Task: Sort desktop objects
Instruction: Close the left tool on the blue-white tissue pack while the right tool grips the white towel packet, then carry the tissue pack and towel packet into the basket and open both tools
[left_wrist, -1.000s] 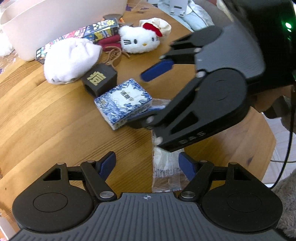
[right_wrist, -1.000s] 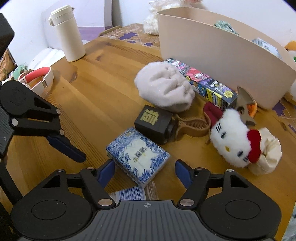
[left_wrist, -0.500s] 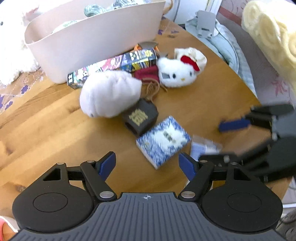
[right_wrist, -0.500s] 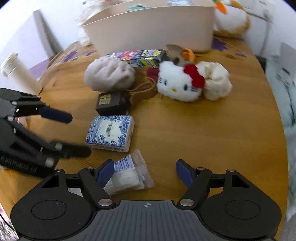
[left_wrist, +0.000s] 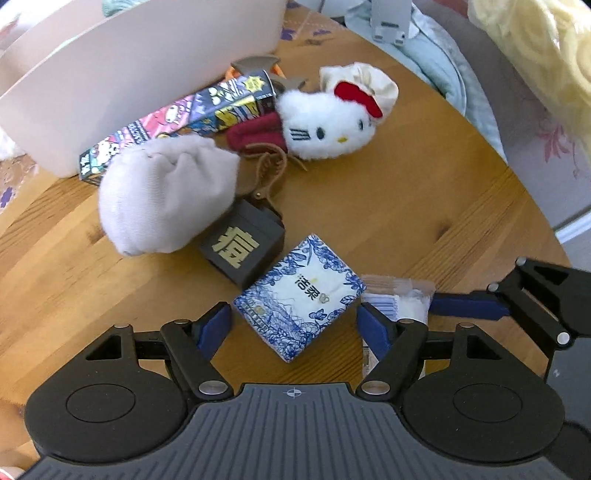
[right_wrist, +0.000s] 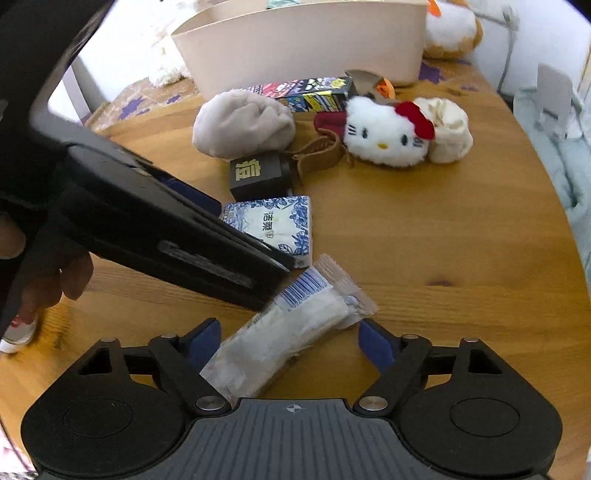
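A blue-and-white tissue pack (left_wrist: 299, 306) lies on the wooden table (left_wrist: 406, 206), tilted between the fingers of my left gripper (left_wrist: 293, 326). That gripper is open, and its pads stand clear of the pack. Just to the right of the pack lies a clear plastic packet (right_wrist: 291, 332) of white contents with a barcode. The packet lies slantwise between the fingers of my right gripper (right_wrist: 288, 343), whose jaws are opening and do not press on it. In the left wrist view one blue finger (left_wrist: 465, 306) of the right gripper reaches in beside the packet (left_wrist: 399, 301).
Behind the tissue pack sit a black box (left_wrist: 242, 247) with a gold character, a beige cloth bundle (left_wrist: 166, 195), a white cat plush (left_wrist: 325, 125), a colourful carton (left_wrist: 184, 118) and a pale bin (left_wrist: 129, 74). The table's rounded edge (left_wrist: 535, 206) runs close on the right.
The left gripper has come down over the tissue pack, which now lies between its fingers. The right gripper has rolled and moved over the clear packet, with its jaws wider.
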